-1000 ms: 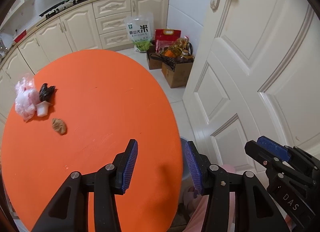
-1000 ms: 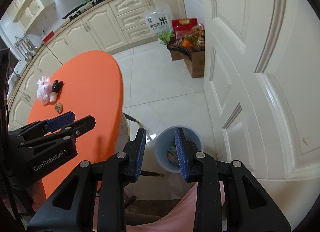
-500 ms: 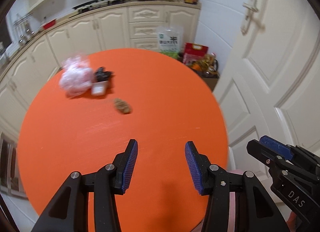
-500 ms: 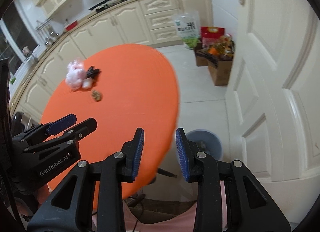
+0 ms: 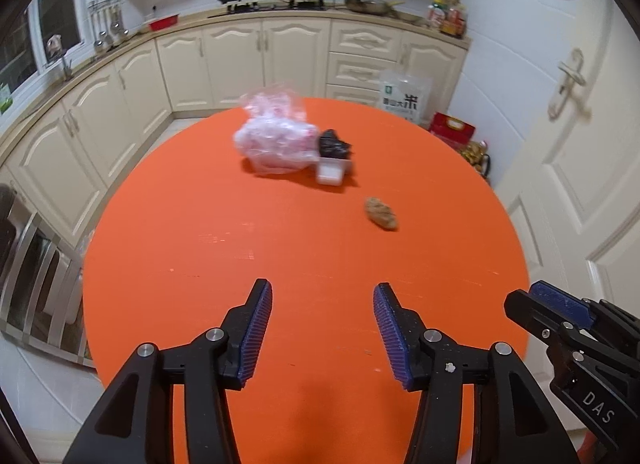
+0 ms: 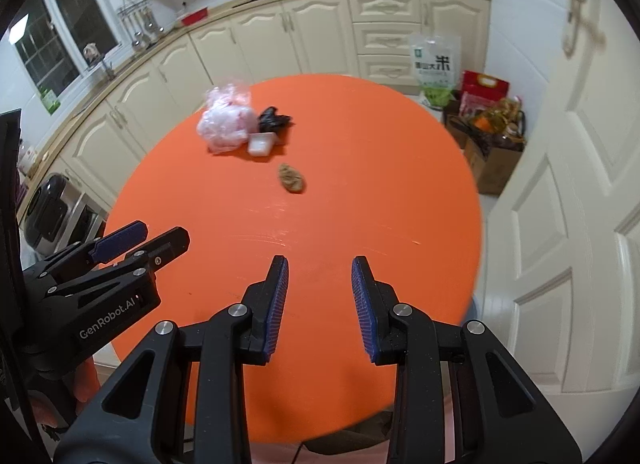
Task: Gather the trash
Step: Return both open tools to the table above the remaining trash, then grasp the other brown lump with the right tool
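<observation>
While both tools hang over the near edge of the orange bench with nothing in them, choose your first piece with care. Your left gripper has its jaws spread wide and released; your right gripper is likewise released, with a somewhat narrower gap. All the trash lies well apart from you, on the far half of the bench: a crumpled pink-and-clear plastic bag, a black wad touching its right side, a small white tub just in front of that wad, and a brown crumpled lump alone, nearer you and to the right. I'd judge the brown lump the easiest start — it stands clear of the rest, so you can straddle it cleanly; come down from above, one jaw on each side, and close only once both pads reach bench level. The bag will likely squash and slip, so bite into its bulk, not a loose fold. As for containers, the white tub looks open at the top, and its contents can't be made out; the bag seems stuffed with something pale, though what is unclear. No bin is fully in view — only a bluish rim peeks past the bench edge on your right.
</observation>
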The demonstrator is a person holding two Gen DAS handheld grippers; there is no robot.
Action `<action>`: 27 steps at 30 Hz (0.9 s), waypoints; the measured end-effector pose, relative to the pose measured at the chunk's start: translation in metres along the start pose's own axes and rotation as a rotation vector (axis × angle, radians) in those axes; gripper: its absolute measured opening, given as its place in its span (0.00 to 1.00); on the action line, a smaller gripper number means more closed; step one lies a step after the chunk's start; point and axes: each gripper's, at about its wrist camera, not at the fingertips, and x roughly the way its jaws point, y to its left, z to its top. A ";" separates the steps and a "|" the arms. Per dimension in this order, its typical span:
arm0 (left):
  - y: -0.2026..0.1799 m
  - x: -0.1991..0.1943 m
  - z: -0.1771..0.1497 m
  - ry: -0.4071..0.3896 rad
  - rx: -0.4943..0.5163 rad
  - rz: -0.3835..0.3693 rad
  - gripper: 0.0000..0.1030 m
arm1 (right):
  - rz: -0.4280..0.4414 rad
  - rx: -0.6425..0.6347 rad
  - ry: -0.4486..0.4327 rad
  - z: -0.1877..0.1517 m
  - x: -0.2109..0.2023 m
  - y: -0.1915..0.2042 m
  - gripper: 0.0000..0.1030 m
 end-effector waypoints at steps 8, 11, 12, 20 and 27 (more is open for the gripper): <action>0.018 0.025 0.013 0.054 -0.019 0.019 0.49 | -0.012 -0.025 0.019 0.024 0.027 0.019 0.30; 0.024 0.034 0.023 0.066 -0.028 0.020 0.49 | -0.011 -0.035 0.042 0.035 0.044 0.023 0.30; 0.027 0.037 0.026 0.070 -0.033 0.017 0.49 | -0.010 -0.038 0.047 0.038 0.048 0.023 0.30; 0.048 0.073 0.044 0.117 -0.086 0.007 0.49 | -0.015 -0.061 0.115 0.063 0.107 0.026 0.30; 0.061 0.100 0.049 0.154 -0.129 0.011 0.49 | 0.003 -0.089 0.174 0.076 0.149 0.032 0.30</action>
